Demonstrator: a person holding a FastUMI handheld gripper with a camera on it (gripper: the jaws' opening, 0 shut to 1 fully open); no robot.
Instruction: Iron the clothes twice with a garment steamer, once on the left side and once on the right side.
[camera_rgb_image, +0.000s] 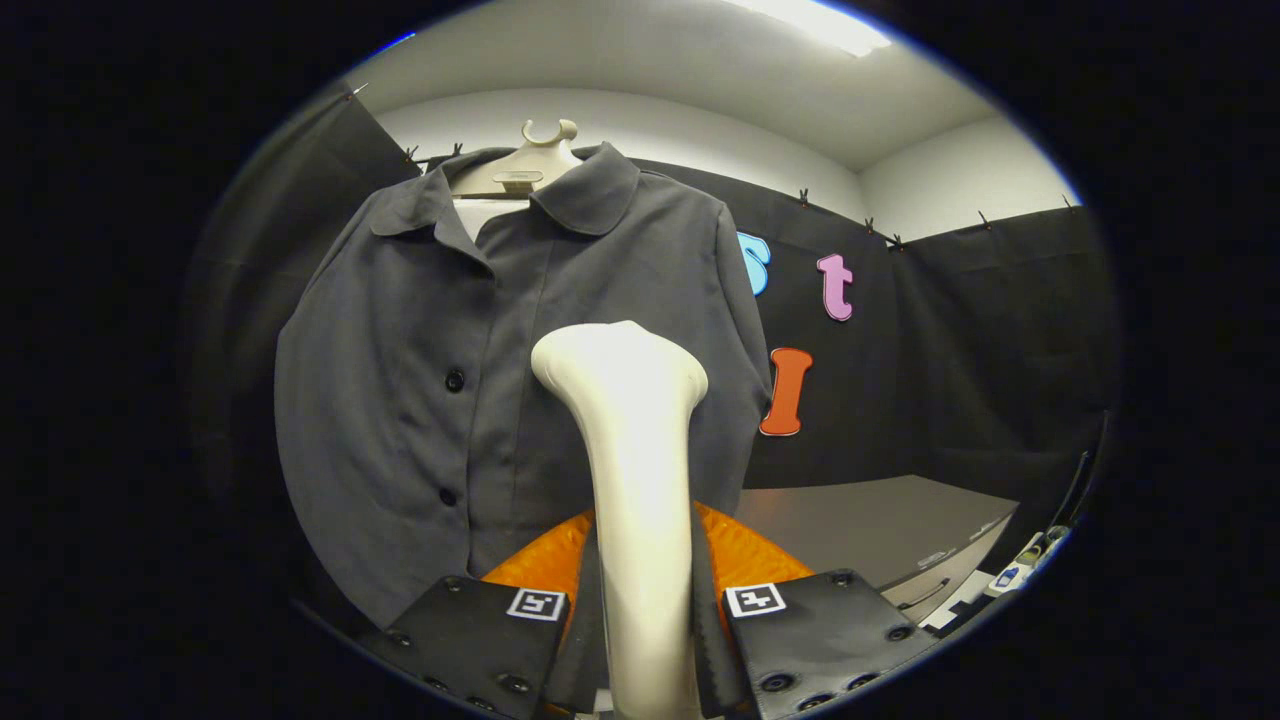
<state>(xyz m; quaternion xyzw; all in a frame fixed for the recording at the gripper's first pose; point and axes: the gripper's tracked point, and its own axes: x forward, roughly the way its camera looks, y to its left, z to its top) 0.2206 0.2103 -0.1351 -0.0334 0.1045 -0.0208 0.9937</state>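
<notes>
Gripper view: gripper (640, 600) fingers clamp the white garment steamer (630, 480) handle between them. Steamer head faces the grey shirt (420, 340), hung on a hanger (525, 165), just beyond. A pass appears in hand; next move requires a steady vertical stroke.

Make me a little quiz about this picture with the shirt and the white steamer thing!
1. True or false: the gripper has both fingers pressed on the steamer.
2. What does the grey shirt hang on? A) a hanger B) a chair C) a door knob
3. Fill in: the steamer's head sits in front of the shirt, just beside its row of dark ____.

Key: 1 true; 2 A, the pale hanger; 3 buttons.
</notes>
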